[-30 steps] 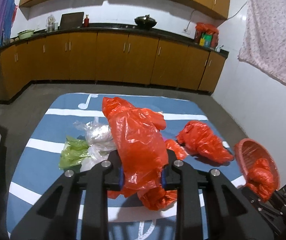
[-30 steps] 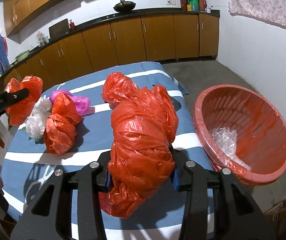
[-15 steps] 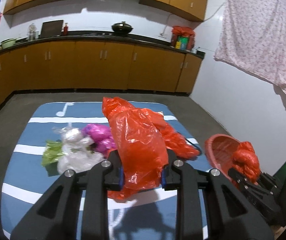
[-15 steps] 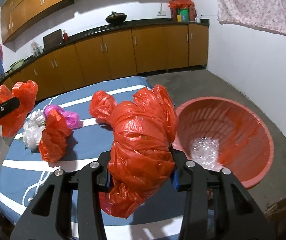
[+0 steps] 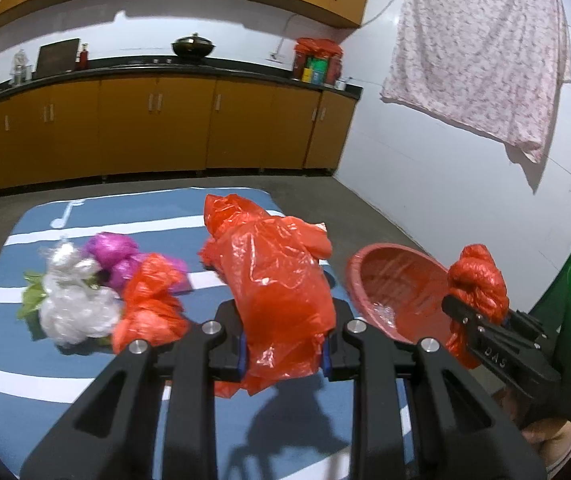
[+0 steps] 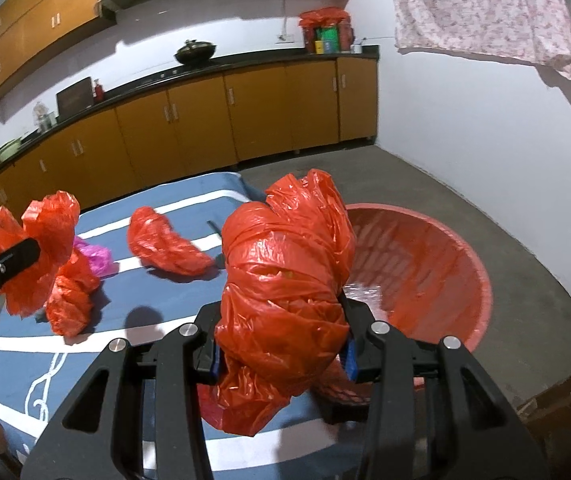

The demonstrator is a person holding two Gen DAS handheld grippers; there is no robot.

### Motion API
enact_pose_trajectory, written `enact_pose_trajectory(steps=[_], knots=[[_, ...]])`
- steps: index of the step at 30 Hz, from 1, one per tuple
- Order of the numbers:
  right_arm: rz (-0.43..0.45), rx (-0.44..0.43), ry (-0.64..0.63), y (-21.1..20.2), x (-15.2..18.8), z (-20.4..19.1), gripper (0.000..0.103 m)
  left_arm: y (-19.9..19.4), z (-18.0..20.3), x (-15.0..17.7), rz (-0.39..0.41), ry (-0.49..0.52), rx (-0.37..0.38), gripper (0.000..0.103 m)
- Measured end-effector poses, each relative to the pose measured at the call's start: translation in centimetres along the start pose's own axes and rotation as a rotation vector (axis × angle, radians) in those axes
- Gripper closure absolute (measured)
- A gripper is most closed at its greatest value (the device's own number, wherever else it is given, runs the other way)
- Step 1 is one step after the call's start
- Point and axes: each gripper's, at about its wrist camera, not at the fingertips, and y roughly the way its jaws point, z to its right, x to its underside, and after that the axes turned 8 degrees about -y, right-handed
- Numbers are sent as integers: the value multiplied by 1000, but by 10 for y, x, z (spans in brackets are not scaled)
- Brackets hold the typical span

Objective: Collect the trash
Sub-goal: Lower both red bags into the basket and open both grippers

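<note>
Both grippers have their hands full right now. The left gripper [image 5: 284, 354] has its fingers closed fairly narrow on a loose red plastic bag [image 5: 277, 280], which bulges up above the pads and hangs a bit below them. The right gripper [image 6: 282, 354] is spread a bit wider and is clamped on a bigger, knotted-up red bag [image 6: 285, 280], pads pressed into both sides of it.

From the right wrist camera, the red plastic basin [image 6: 437, 264] sits on the concrete floor at about 3 o'clock of that held bag, right beside the edge of the blue striped table cover [image 6: 133, 312]. There's a bit of clear crinkly plastic [image 6: 363, 294] already lying in the bottom of it.

Still on the table: another crumpled red bag [image 6: 165, 246] at roughly 10 o'clock from the right gripper's load. In the left wrist view there's a small heap at 9 o'clock of the left gripper's bag: a red bag [image 5: 149, 304], a clear/white plastic wad [image 5: 71, 304], a magenta bag [image 5: 115, 254] behind it, and something green [image 5: 29, 300] poking out on the far left.

Background is orange-brown kitchen cabinets [image 5: 157, 128] with a wok [image 5: 192, 46] on the dark counter, and a flowery cloth [image 5: 481, 52] hanging on the white wall.
</note>
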Motion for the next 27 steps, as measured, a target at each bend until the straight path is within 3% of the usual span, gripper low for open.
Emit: enact_pose_trajectory(steps=[11, 27], knots=[[9, 66, 51, -3, 1, 43, 60, 30, 41, 18, -58, 51, 83, 77], [10, 94, 115, 16, -7, 89, 60, 88, 105, 25, -128, 147, 175, 77]])
